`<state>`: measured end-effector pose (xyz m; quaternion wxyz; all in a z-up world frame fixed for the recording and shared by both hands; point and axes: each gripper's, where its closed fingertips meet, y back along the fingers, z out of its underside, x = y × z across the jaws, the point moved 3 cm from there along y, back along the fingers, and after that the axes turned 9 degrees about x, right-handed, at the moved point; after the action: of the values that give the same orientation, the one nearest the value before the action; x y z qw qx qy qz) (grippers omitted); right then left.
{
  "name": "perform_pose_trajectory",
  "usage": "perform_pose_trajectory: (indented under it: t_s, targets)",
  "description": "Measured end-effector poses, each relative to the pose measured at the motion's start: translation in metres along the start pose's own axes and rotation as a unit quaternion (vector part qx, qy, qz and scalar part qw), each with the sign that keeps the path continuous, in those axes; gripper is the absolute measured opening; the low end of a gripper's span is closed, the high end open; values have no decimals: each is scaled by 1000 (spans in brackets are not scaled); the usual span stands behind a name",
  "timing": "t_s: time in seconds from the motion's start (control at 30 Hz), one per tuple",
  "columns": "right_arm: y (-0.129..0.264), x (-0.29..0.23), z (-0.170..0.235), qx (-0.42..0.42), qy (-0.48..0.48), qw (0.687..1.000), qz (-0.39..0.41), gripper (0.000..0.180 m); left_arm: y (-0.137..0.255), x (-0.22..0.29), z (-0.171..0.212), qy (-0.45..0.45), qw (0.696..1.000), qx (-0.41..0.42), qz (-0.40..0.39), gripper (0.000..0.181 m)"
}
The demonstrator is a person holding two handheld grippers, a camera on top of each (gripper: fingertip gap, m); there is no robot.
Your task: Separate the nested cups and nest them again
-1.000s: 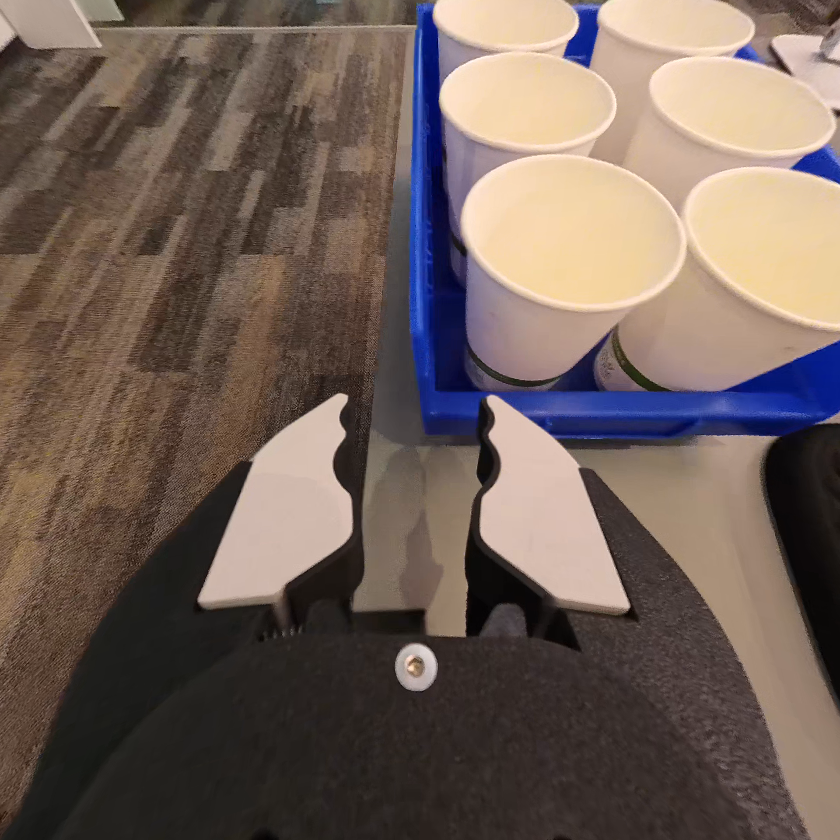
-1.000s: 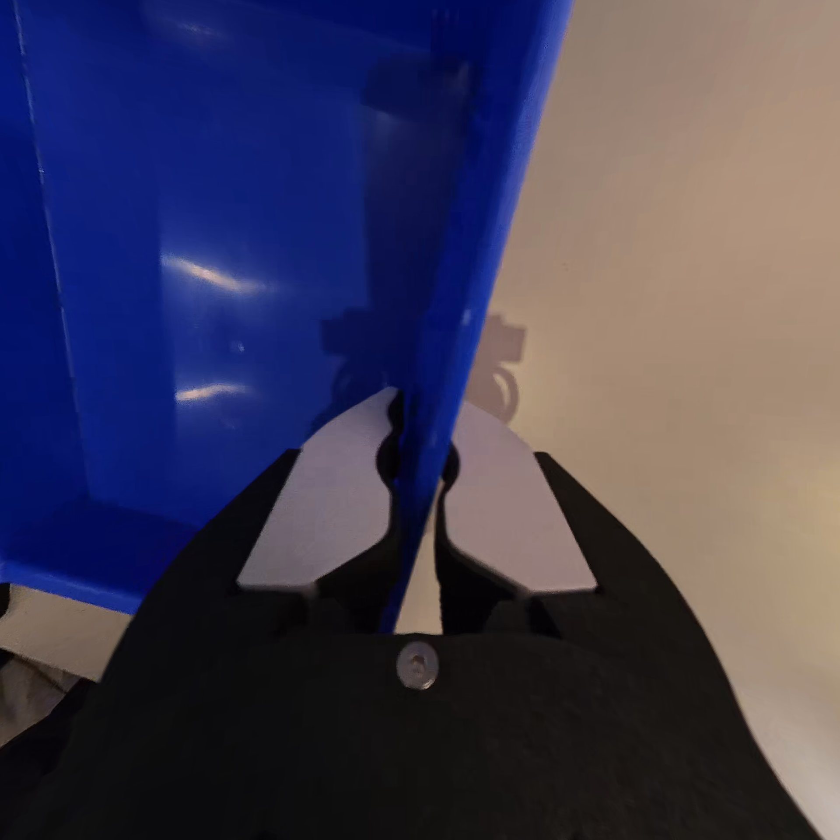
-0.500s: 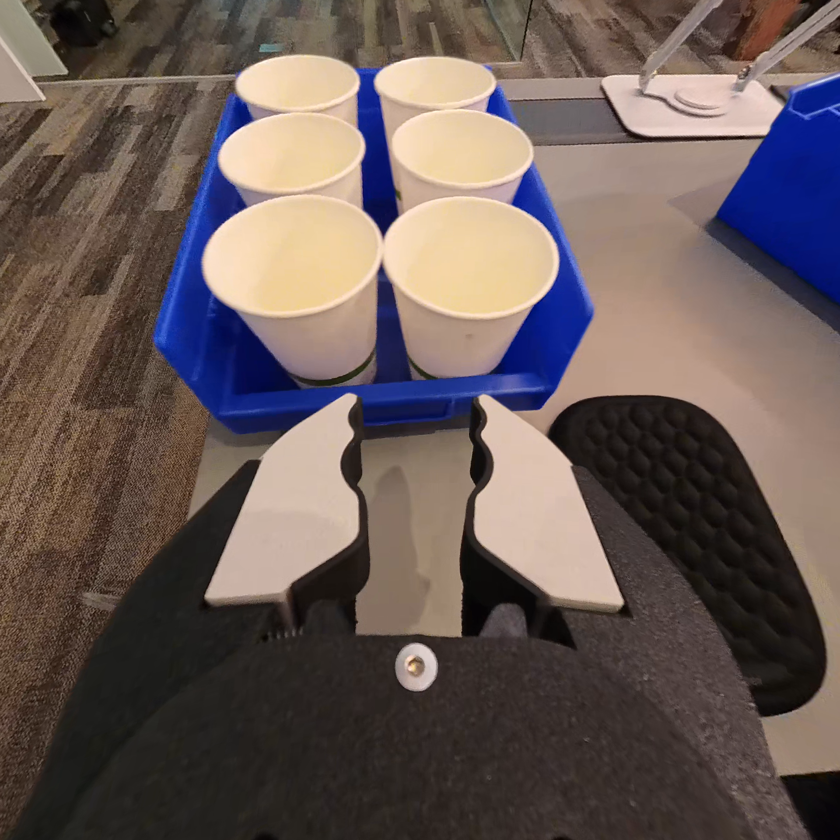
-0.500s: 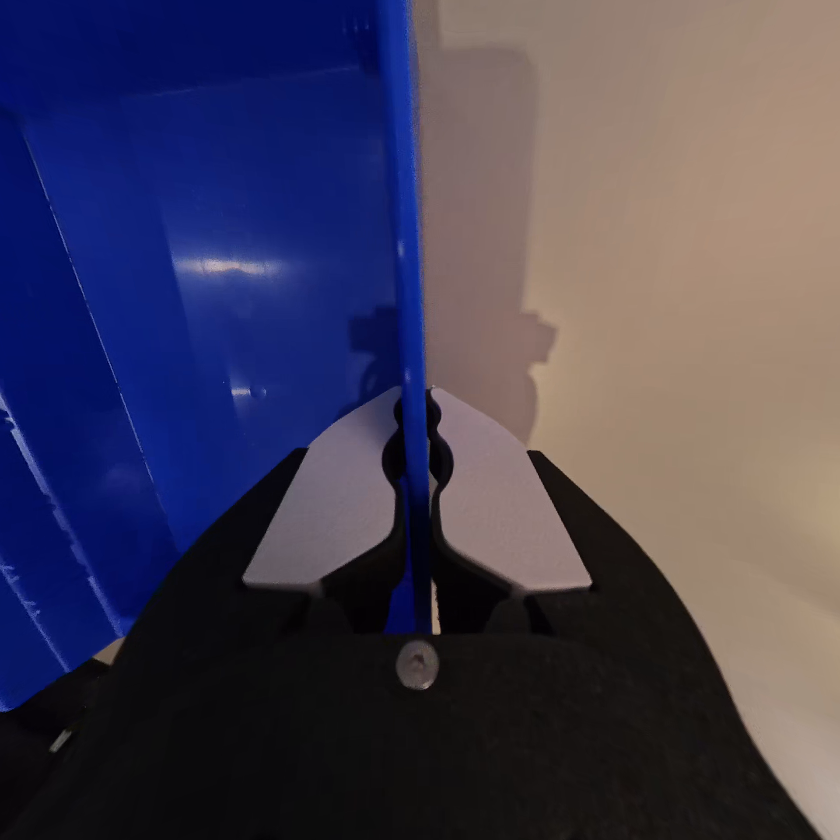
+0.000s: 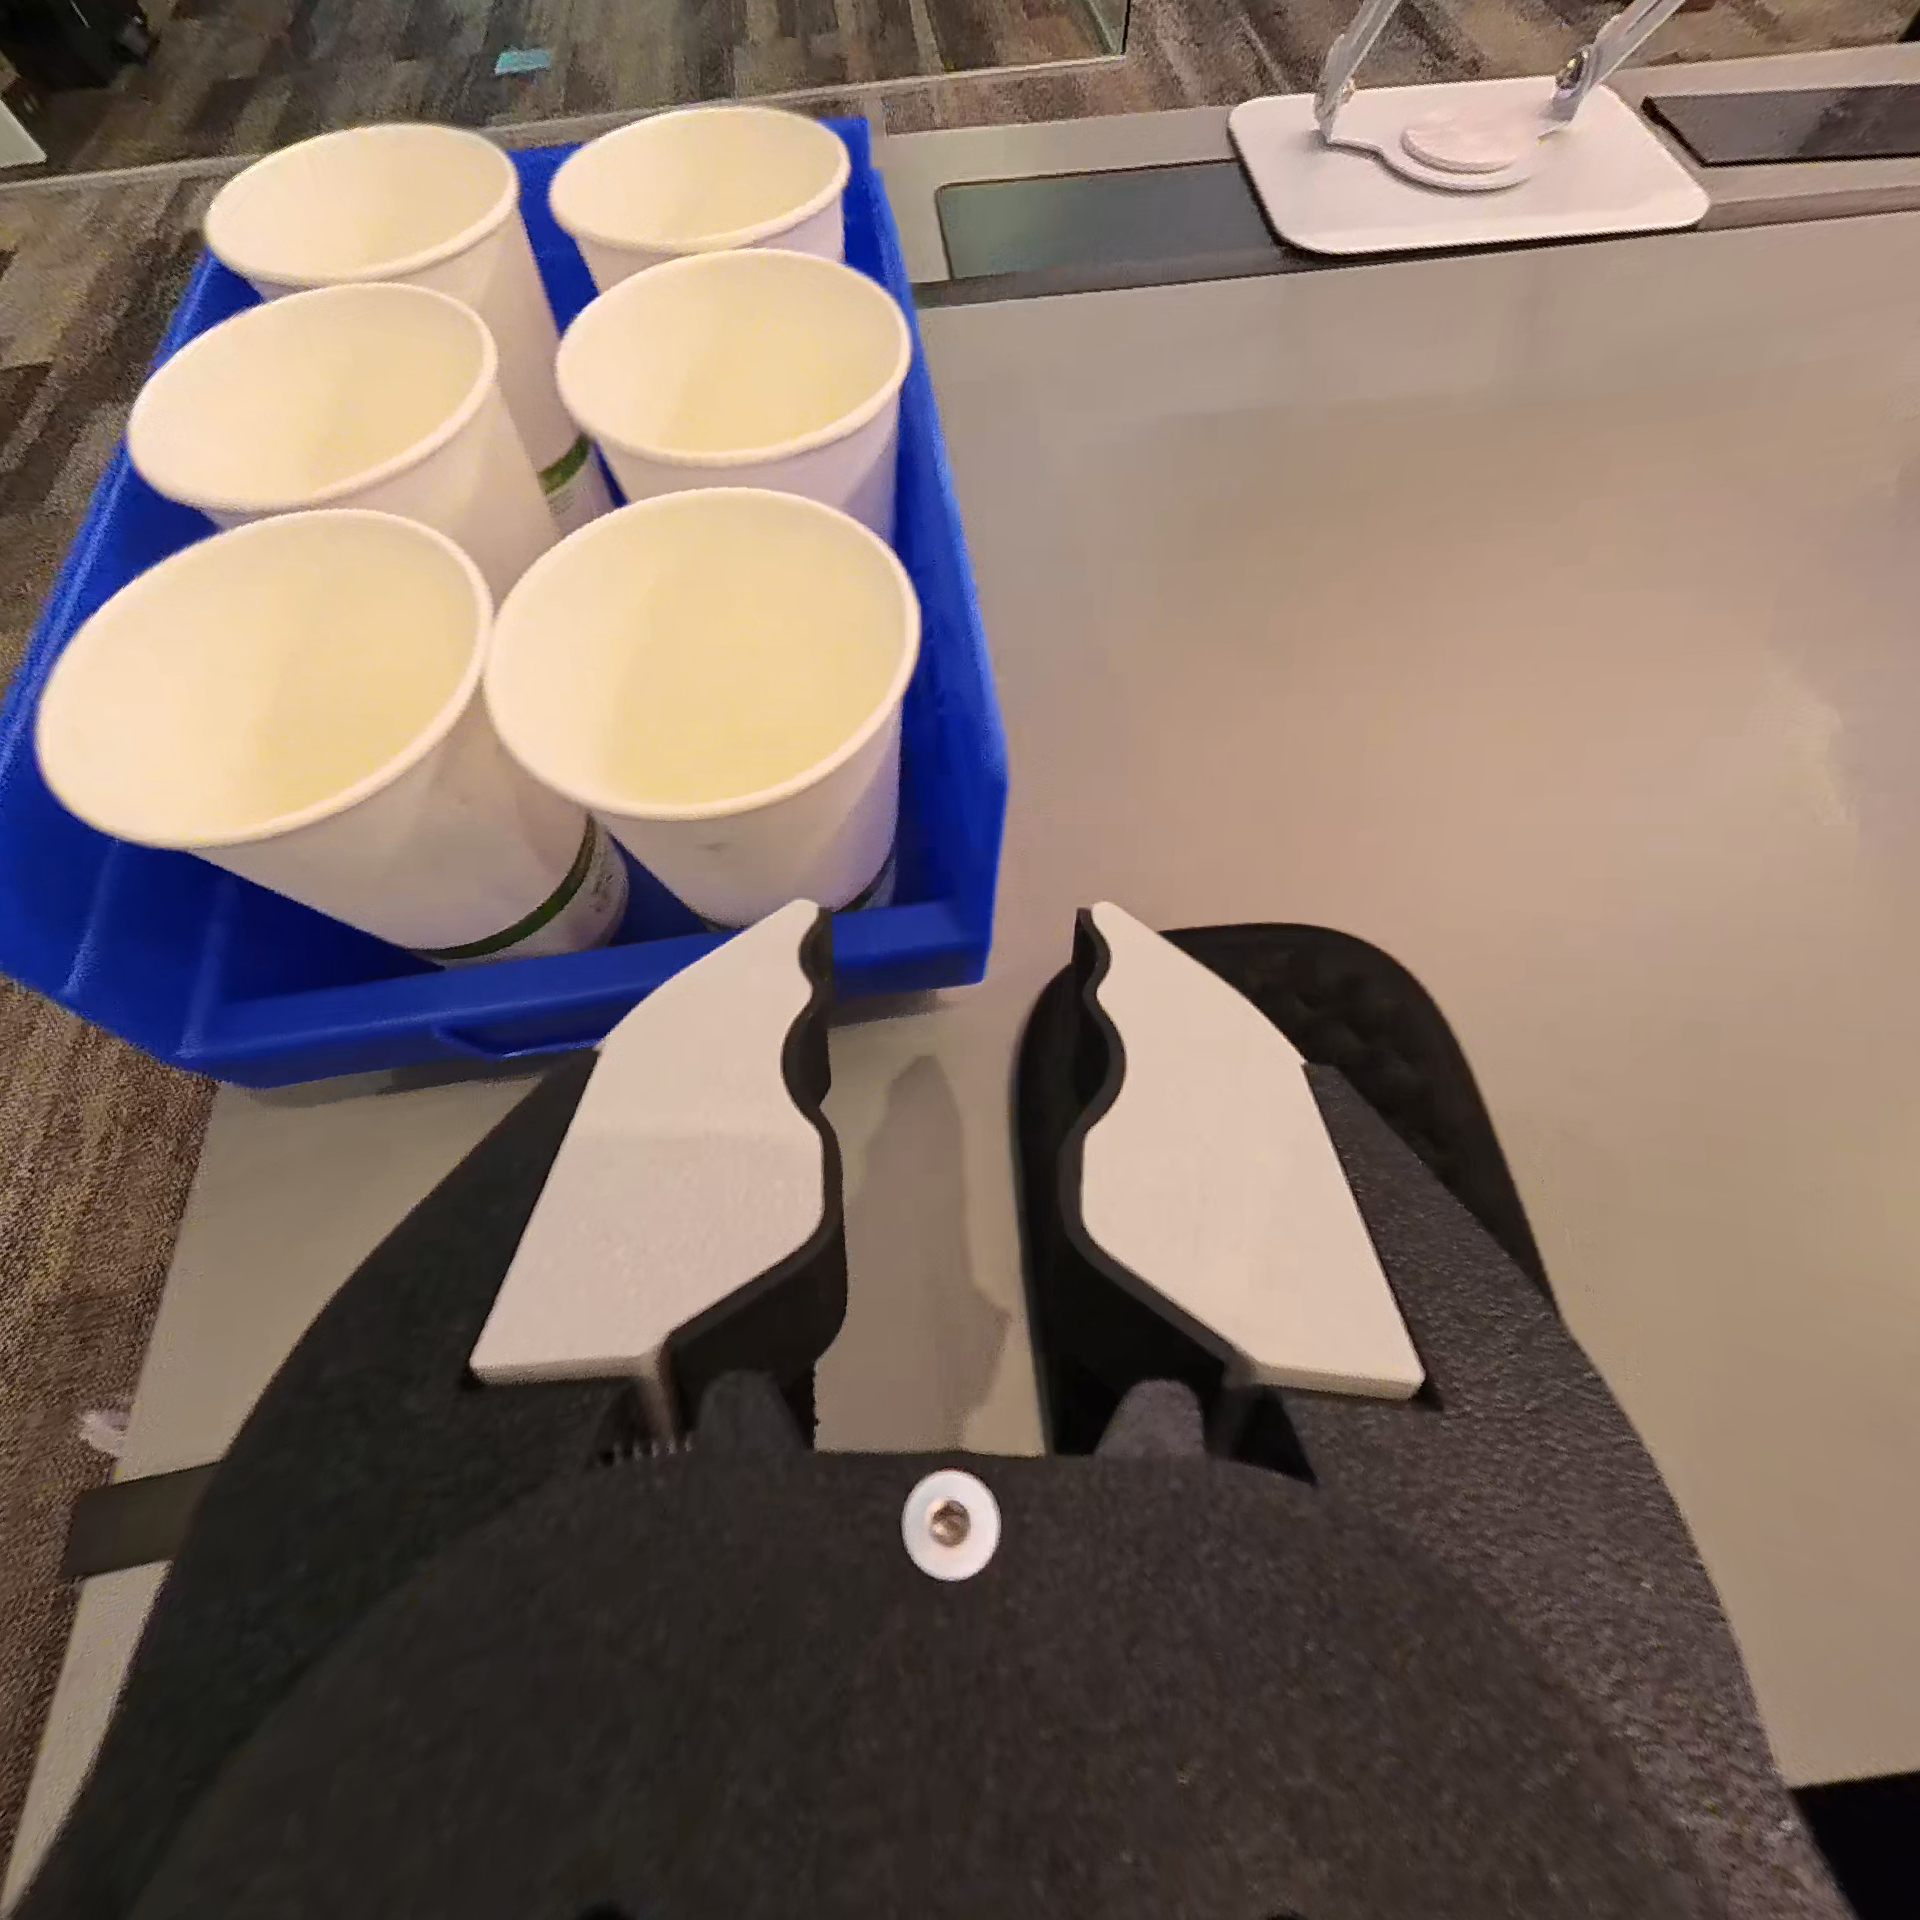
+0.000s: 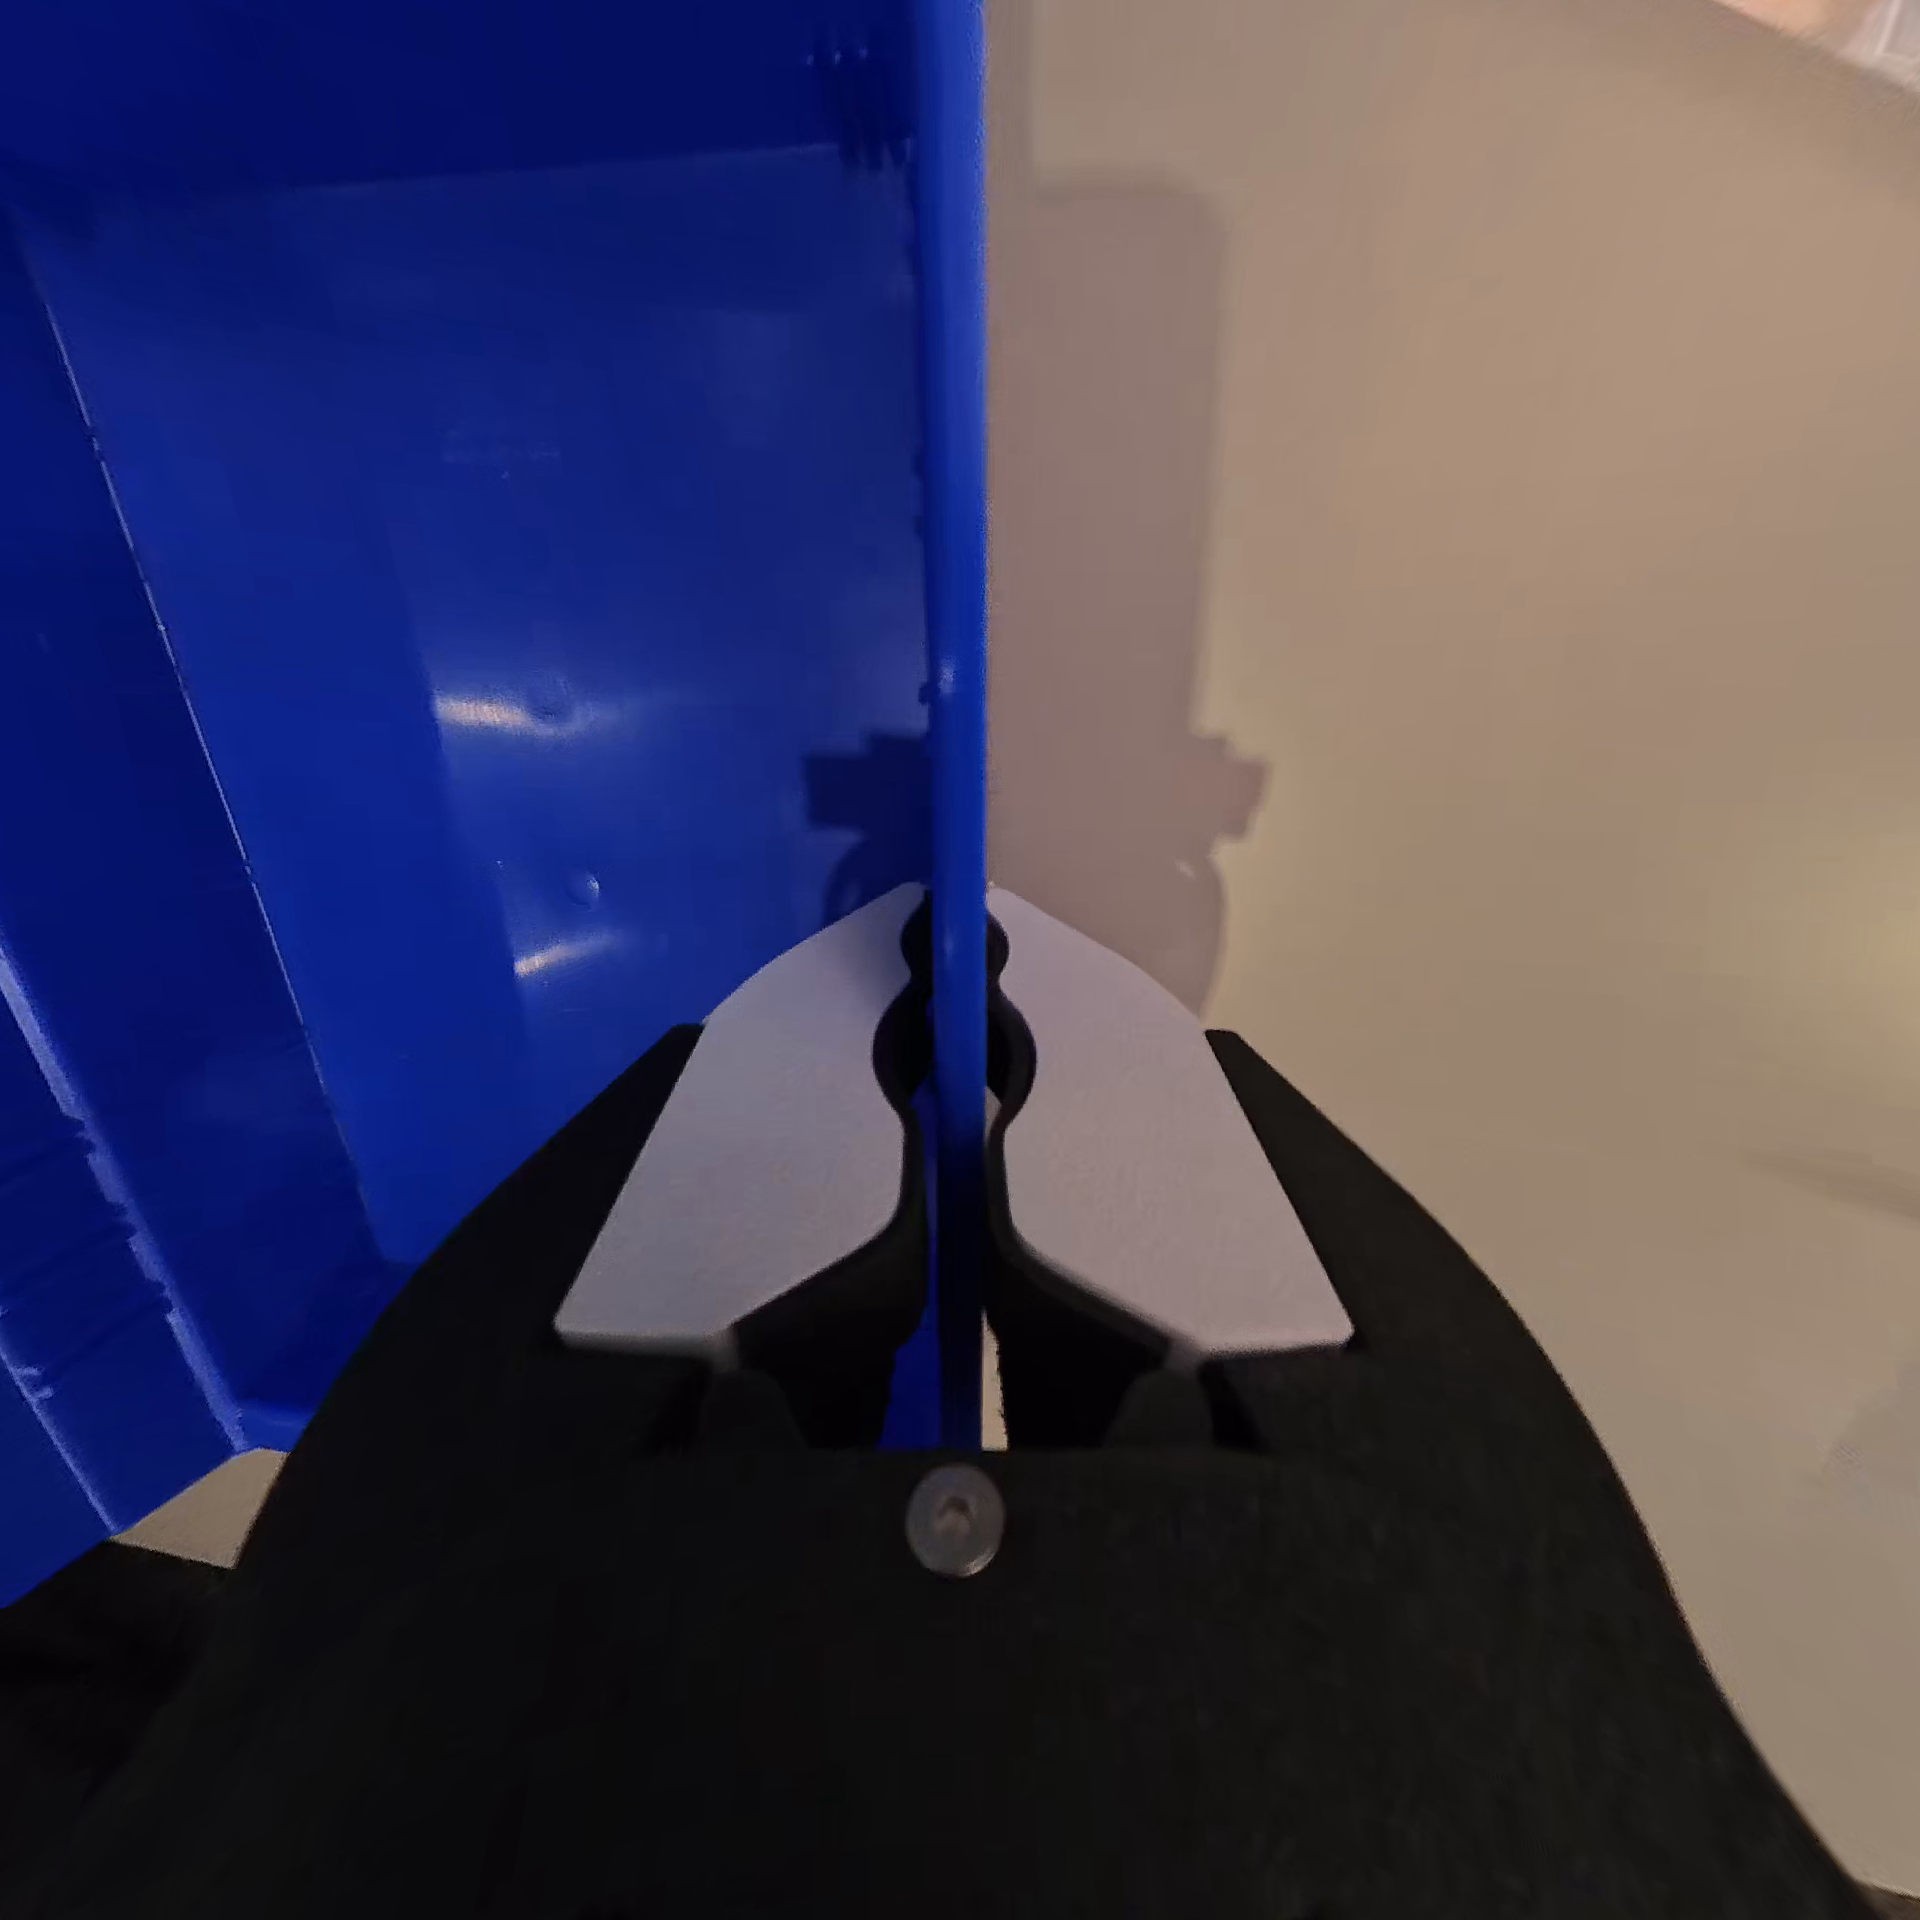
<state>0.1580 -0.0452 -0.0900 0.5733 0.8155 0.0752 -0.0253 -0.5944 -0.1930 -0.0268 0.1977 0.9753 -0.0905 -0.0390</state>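
Several white paper cups stand upright in a blue bin at the table's left edge, in the left wrist view. My left gripper is open and empty, hovering just right of the bin's near right corner. In the right wrist view my right gripper is shut on the thin wall of a second blue bin, which looks empty inside.
A beige table spreads to the right of the cup bin. A black mesh chair back lies under my left gripper. A white lamp base sits at the back right. Carpet floor lies left of the table.
My left gripper swung right, so the cup bin slid to the left of its view. My right gripper stayed shut on the bin wall, which now looks upright in its view.
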Motion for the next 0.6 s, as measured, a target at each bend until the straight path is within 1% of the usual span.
perform_pose_trajectory:
  t_s: [0.13, 0.3, 0.43, 0.6]
  targets:
    - [13, 67, 26, 1, -44, 999, 8, 5, -6, 19, -9, -12, 1000, 0, -1, 43]
    - [28, 132, 49, 7, -80, 997, 7, 5, -13, 37, -23, -30, 1000, -1, -5, 43]
    - [37, 166, 61, 6, -96, 995, 4, 5, -19, 49, -30, -35, 999, 0, -4, 42]
    - [44, 196, 69, 12, -130, 991, 7, 5, -26, 62, -31, -48, 999, -12, -4, 42]
